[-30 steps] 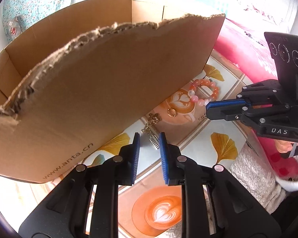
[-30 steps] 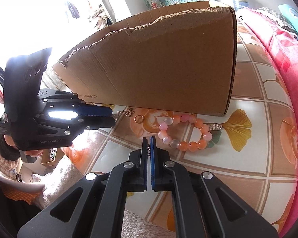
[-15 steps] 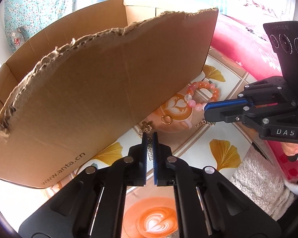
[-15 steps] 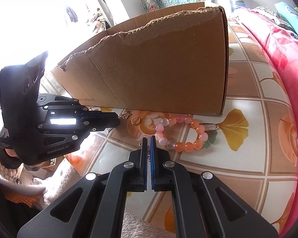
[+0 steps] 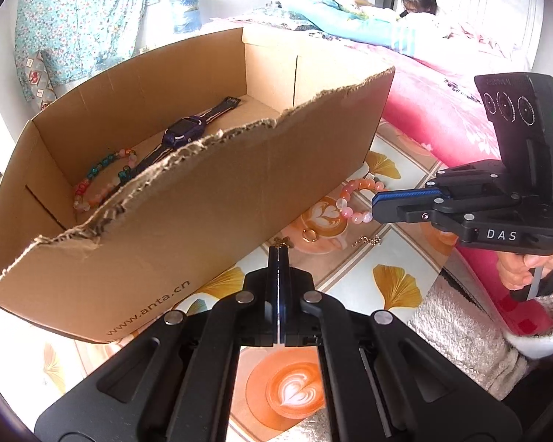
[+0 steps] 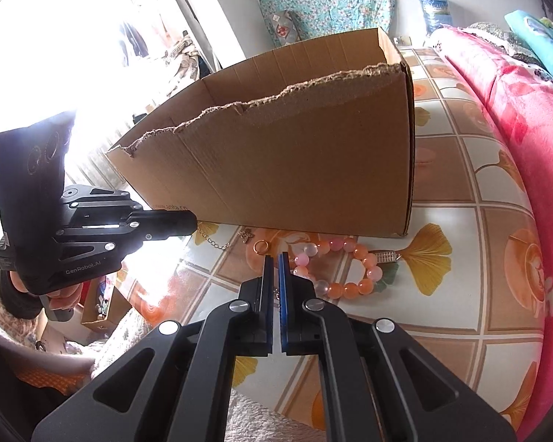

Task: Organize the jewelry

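My left gripper (image 5: 278, 254) is shut on a thin gold chain (image 6: 213, 240). The chain sags from its tip (image 6: 192, 221) to a butterfly charm (image 5: 282, 242) just above the tablecloth. A gold ring (image 5: 309, 235), a short loose bit of chain (image 5: 367, 240) and a pink and orange bead bracelet (image 6: 344, 269) lie in front of the cardboard box (image 5: 202, 202). Over the bracelet's left side hovers my right gripper (image 6: 274, 258), shut with nothing seen held. Inside the box lie a purple watch (image 5: 188, 130) and a multicoloured bead bracelet (image 5: 103, 176).
The box's torn front wall (image 6: 295, 154) stands right behind the jewellery. A red flowered blanket (image 6: 527, 118) bounds the tiled tablecloth (image 6: 461, 228) on the right. A fluffy sleeve (image 5: 461, 316) lies at the near edge. A person sits far back by the bed.
The left jaws have closed on the gold chain, and that gripper has risen, so the inside of the box now shows. The right gripper has stayed shut and barely moved.
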Tool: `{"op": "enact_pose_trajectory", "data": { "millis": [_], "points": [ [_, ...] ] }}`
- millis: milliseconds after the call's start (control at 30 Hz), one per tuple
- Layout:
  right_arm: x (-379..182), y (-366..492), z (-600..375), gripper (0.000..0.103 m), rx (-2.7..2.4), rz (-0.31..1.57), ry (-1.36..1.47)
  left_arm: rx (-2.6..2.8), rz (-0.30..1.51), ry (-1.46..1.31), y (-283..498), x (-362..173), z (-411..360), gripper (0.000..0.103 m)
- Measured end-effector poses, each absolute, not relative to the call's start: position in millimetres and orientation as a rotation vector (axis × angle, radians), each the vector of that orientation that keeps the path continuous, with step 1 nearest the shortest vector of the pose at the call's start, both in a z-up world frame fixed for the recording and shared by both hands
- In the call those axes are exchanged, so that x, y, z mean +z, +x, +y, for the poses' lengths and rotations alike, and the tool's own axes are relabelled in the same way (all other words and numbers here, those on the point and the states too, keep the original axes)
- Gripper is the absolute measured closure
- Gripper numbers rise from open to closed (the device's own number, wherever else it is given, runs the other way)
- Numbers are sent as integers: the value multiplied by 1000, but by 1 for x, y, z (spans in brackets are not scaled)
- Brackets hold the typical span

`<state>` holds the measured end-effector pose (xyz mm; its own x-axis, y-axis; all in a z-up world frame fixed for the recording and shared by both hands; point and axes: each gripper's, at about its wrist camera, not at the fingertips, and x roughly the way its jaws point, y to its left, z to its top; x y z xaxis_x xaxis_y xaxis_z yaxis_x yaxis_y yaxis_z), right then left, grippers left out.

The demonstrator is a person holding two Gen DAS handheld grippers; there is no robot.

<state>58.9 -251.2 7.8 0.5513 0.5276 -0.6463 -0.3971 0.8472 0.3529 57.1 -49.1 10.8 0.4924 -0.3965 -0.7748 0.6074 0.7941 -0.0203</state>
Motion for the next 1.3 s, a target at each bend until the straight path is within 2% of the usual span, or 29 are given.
{"op": "enact_pose_trajectory", "data": {
  "millis": [700, 800, 867, 933, 1100, 1300],
  "points": [
    [105, 46, -256, 100, 606, 616, 162, -657, 598, 187, 31, 108, -11, 103],
    [93, 47, -249, 98, 603, 689, 142, -655, 590, 174, 28, 111, -5, 103],
    [74, 49, -243, 85, 591, 760, 127, -654, 596, 170, 27, 108, -3, 103],
    [50, 51, -238, 80, 561, 826, 111, -653, 609, 166, 28, 104, -2, 103],
    [5, 59, -232, 80, 483, 930, 61, -657, 623, 166, 25, 98, -1, 103],
    [-4, 63, -218, 82, 454, 935, -72, -659, 635, 169, 23, 91, -2, 103]
  ]
}}
